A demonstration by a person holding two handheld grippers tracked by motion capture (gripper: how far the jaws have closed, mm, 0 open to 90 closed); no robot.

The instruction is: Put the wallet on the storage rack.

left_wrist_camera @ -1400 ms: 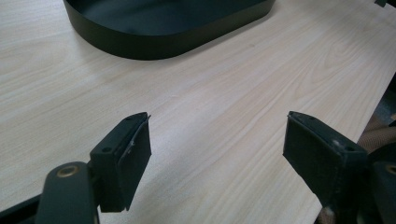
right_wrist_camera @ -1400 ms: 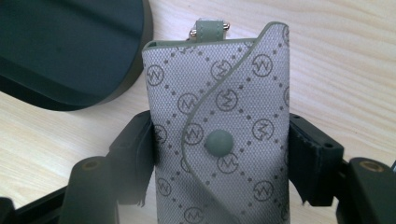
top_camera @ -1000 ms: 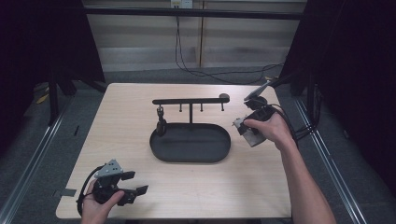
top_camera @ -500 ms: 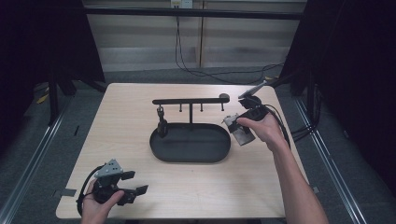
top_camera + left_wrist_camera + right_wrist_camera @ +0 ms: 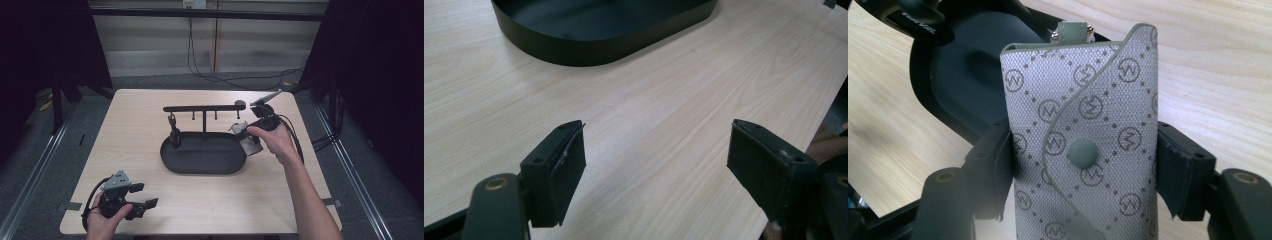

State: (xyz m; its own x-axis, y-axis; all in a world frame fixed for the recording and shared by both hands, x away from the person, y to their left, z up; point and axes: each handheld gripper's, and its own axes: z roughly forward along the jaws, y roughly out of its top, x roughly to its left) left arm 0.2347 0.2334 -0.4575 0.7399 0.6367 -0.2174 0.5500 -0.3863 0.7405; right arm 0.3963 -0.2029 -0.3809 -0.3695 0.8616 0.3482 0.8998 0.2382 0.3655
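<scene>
Since the earlier frame, right tool has shifted left to the black oval tray's right rim, jaws clamped on a grey key pouch with a repeated circled "W" monogram and snap; its lower end is cut off. Left tool rests wide open, empty, at the bench's near-left corner. A black hook rack stands behind the tray.

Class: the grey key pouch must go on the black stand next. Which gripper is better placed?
Right. The right gripper already clamps the key pouch beside the stand; the left gripper sits open near the table's front edge.
</scene>
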